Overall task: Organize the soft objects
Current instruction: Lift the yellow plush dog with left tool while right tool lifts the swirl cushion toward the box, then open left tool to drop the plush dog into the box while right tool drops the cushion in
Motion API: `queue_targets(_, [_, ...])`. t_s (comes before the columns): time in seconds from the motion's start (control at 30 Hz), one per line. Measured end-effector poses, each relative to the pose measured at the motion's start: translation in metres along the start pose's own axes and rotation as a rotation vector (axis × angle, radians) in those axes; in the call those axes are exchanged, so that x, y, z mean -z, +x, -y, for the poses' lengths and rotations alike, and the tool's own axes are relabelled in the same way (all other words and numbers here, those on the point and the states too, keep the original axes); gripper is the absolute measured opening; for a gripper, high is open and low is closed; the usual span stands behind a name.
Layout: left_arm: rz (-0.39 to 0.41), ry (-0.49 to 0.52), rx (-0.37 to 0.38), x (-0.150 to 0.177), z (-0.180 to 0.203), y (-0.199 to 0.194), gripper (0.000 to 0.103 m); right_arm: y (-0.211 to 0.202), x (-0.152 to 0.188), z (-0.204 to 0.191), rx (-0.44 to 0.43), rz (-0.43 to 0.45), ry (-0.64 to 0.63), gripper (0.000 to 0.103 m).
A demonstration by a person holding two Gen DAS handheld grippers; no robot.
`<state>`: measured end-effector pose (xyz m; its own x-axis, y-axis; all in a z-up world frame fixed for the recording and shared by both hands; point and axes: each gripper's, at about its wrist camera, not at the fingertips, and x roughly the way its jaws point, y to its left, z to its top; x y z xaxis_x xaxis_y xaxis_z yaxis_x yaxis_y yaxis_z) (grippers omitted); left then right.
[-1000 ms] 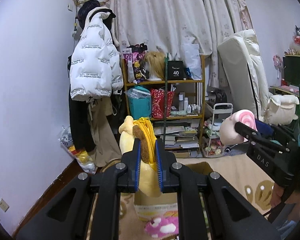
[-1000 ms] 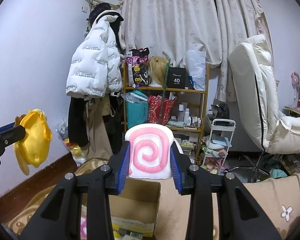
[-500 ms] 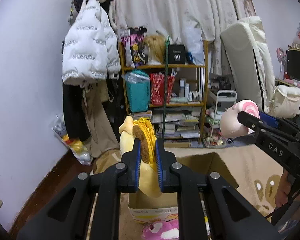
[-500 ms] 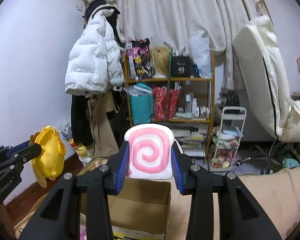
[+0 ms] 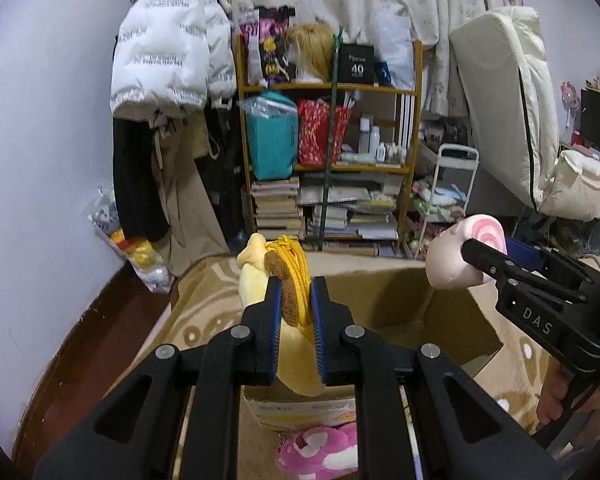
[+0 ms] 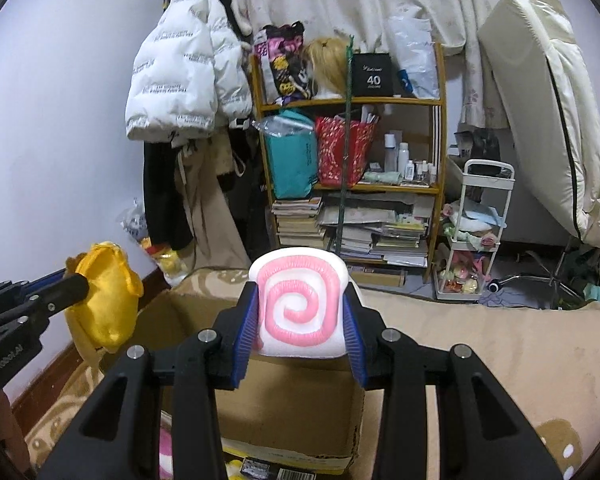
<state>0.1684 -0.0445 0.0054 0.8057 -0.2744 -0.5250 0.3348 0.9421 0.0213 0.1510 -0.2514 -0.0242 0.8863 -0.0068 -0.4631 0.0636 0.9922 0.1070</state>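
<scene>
Black plastic left tongs (image 5: pixel 296 312) and right tongs (image 6: pixel 300 320) carry ribbed blue pads (image 6: pixel 246 336) and silver screws (image 5: pixel 239 332); white "DAS" lettering (image 5: pixel 537 320) marks one frame.

Each wrist fisheye looks forward and slightly down along its gripper's fingers, both sharing the open brown cardboard box (image 5: pixel 396 304) (image 6: pixel 300 396) just ahead and the wooden bookshelf (image 5: pixel 332 168) (image 6: pixel 352 184) beyond.

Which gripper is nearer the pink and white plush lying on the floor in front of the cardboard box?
Left. The left gripper, shut on the yellow plush, hangs right above the pink and white plush. The right gripper is off to the side.
</scene>
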Motion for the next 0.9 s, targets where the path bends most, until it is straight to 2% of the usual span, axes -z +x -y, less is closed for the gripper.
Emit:
queue_targets(0.3, [-0.092, 0.032, 0.029, 0.018, 0.013, 0.024, 0.015, 0.015, 0.009, 0.000, -0.023, -0.054, -0.002, 0.047])
queue_targets(0.7, [-0.130, 0.059, 0.004, 0.025, 0.019, 0.030, 0.022, 0.025, 0.019, 0.010, -0.072, -0.148, 0.073, 0.053])
queue_targets(0.77, [-0.141, 0.060, -0.003, 0.026, 0.020, 0.030, 0.030, 0.026, 0.020, 0.010, -0.078, -0.159, 0.075, 0.054])
queue_targets(0.9, [-0.173, 0.065, -0.018, 0.027, 0.020, 0.026, 0.039, 0.020, 0.022, 0.008, -0.083, -0.163, 0.067, 0.061])
